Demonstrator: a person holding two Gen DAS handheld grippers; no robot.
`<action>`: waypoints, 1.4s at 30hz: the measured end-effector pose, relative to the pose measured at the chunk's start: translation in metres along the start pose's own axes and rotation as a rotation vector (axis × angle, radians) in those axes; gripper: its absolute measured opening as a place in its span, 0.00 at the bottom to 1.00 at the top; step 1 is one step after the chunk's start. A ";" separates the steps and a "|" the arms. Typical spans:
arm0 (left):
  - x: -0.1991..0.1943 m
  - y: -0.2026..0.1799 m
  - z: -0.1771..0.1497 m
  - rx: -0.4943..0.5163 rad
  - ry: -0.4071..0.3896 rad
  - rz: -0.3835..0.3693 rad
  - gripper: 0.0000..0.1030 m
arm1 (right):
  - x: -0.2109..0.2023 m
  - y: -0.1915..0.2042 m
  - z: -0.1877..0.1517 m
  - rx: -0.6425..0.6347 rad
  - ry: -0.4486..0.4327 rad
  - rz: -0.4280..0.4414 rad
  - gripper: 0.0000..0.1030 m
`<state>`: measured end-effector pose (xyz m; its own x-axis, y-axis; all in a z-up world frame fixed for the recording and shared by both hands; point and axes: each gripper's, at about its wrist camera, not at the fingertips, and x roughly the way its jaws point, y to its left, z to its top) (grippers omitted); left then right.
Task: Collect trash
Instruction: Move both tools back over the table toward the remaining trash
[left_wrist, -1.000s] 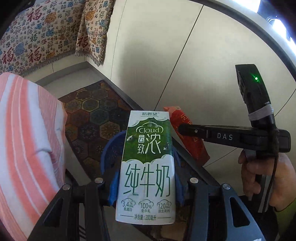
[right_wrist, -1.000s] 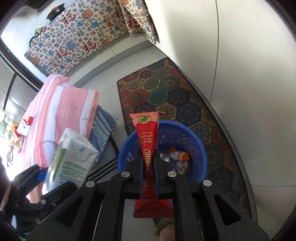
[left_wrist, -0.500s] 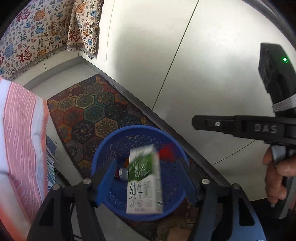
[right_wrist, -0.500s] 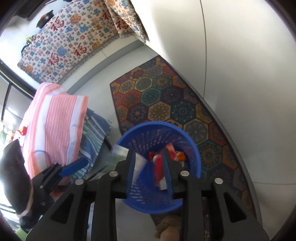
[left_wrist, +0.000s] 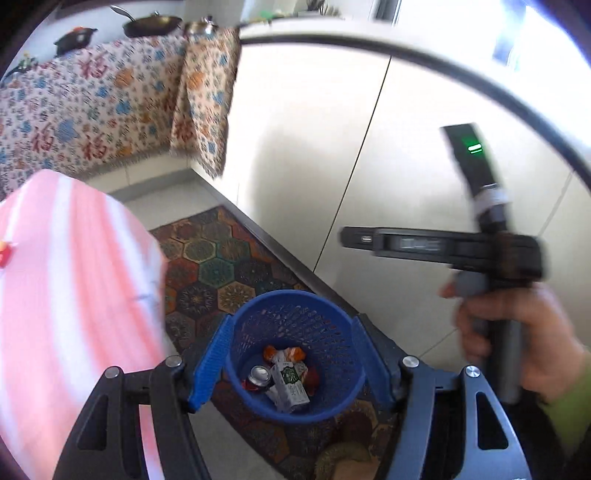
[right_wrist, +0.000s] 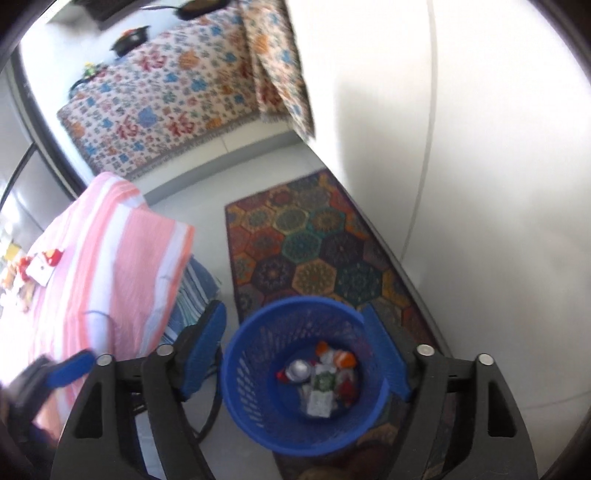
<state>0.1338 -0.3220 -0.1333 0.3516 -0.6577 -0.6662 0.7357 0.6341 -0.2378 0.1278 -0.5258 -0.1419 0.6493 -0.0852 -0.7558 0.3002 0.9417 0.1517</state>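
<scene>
Left wrist: milk carton (left_wrist: 291, 386) lies in blue basket (left_wrist: 258, 402) below the wide, empty left gripper (left_wrist: 291, 360).

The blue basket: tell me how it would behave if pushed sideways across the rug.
The blue basket is perforated plastic holding only a milk carton, a can and wrappers, so it is probably light and slides easily. Its narrower base suggests it may tip. The patterned rug could snag it.

Left gripper (left_wrist: 295, 363) and right gripper (right_wrist: 293, 352) both gape empty.
</scene>
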 end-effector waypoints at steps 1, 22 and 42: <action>-0.013 0.004 -0.002 0.000 -0.003 0.004 0.66 | -0.002 0.010 0.000 -0.024 -0.013 0.005 0.81; -0.195 0.262 -0.092 -0.342 0.039 0.619 0.79 | 0.010 0.338 -0.086 -0.521 0.032 0.268 0.94; -0.188 0.302 -0.102 -0.360 0.092 0.628 0.86 | 0.043 0.366 -0.090 -0.521 0.091 0.217 0.99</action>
<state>0.2306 0.0350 -0.1522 0.5831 -0.0988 -0.8064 0.1696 0.9855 0.0020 0.2023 -0.1554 -0.1765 0.5877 0.1349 -0.7977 -0.2327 0.9725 -0.0071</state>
